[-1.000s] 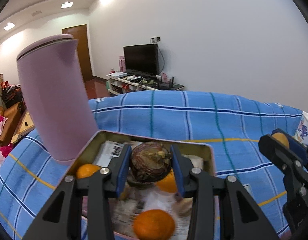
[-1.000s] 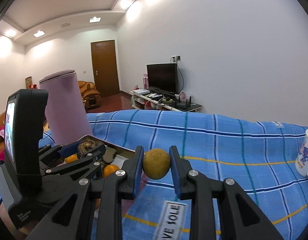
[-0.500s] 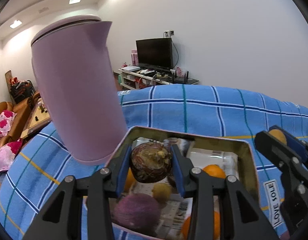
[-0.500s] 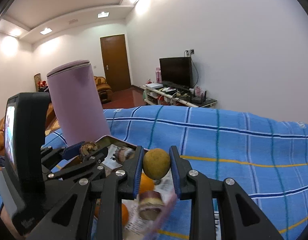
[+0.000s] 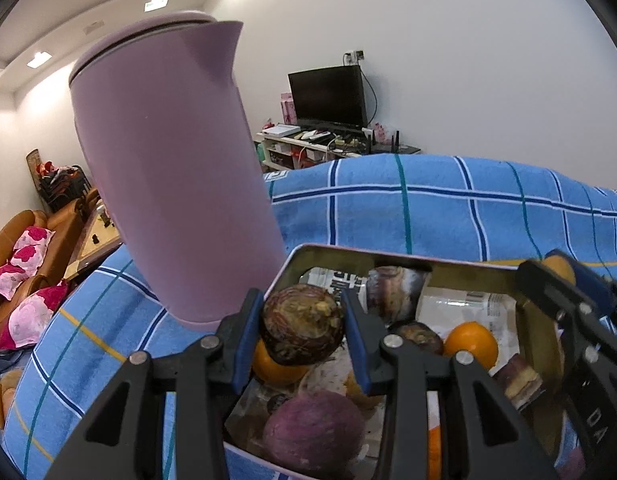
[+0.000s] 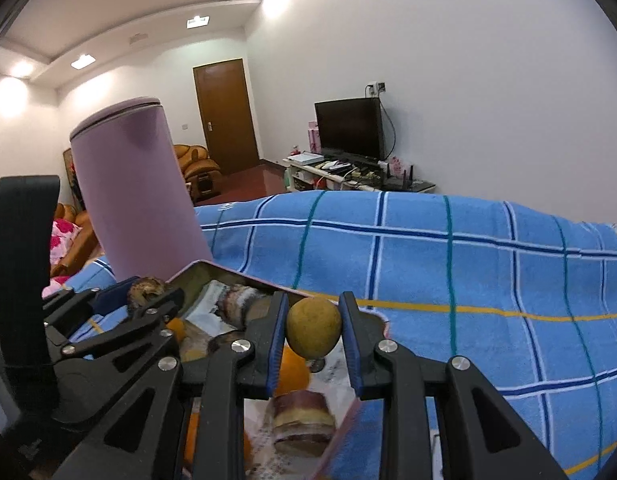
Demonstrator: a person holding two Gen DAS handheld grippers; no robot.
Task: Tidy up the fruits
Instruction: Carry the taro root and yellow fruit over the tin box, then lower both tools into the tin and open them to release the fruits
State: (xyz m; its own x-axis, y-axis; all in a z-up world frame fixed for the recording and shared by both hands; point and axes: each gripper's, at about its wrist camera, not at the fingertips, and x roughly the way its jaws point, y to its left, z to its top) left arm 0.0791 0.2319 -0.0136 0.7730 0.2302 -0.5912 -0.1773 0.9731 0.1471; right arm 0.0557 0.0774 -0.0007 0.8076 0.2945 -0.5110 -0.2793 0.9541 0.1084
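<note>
- Left gripper [image 5: 303,334] jaws pinch a dark brown fruit [image 5: 303,327] above the metal tin [image 5: 392,254] on the blue-checked table [image 5: 448,208]
- Right gripper [image 6: 314,334] jaws clamp a yellow-brown fruit [image 6: 314,330] over the tin's right edge
- Best lowered inside the walls before release, clear of the oranges [image 5: 471,344]

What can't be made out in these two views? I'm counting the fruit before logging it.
- Rectangular metal tin: near edge cut off by the frame and covered by the left gripper in the left wrist view; total count unknown.
- Print on the paper lining: too small, partly covered by fruit.
- Sliced purple-and-cream piece: blurred in the right wrist view, between the right gripper fingers.
</note>
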